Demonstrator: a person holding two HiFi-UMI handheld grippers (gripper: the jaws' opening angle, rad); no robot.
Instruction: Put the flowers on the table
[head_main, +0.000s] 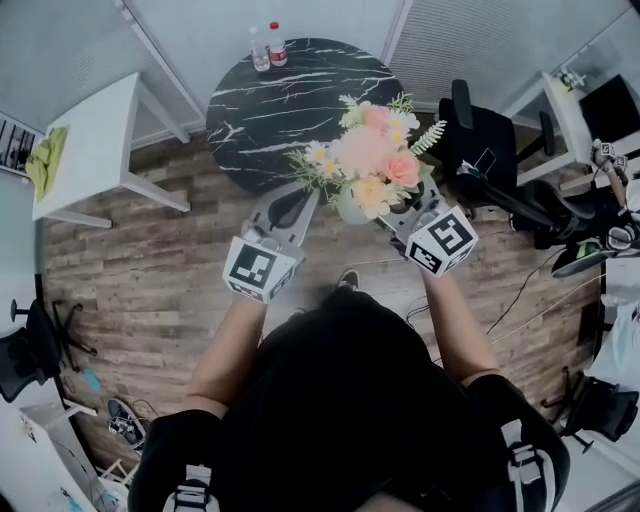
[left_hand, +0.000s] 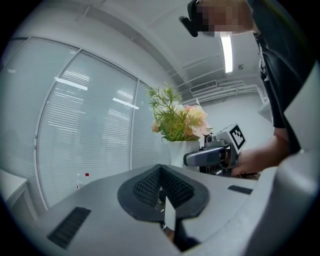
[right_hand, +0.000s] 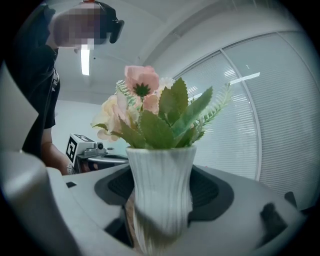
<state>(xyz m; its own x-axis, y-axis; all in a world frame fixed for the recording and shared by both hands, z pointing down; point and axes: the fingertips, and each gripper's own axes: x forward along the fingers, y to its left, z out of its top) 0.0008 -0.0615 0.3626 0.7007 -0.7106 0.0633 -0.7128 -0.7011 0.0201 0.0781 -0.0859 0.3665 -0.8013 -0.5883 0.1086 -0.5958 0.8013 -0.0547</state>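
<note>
**Vase held at near rim of table**

In the right gripper view I see the right gripper (right_hand: 161, 202) clamped on a ribbed white vase (right_hand: 160, 175). The head view hides most of that vase under the flowers (head_main: 368, 160). Only the head view places the bouquet, which overlaps the near rim of the round black table (head_main: 270, 100). The left gripper (left_hand: 161, 189) has its jaws together with nothing between them, just beside the same rim. Two bottles (head_main: 268, 47) stand at the table's far edge.

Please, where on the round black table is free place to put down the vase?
Nearly the whole marble top of the table is bare. Only the far rim is crowded, by two bottles. The flowers hide its near-right edge.
</note>
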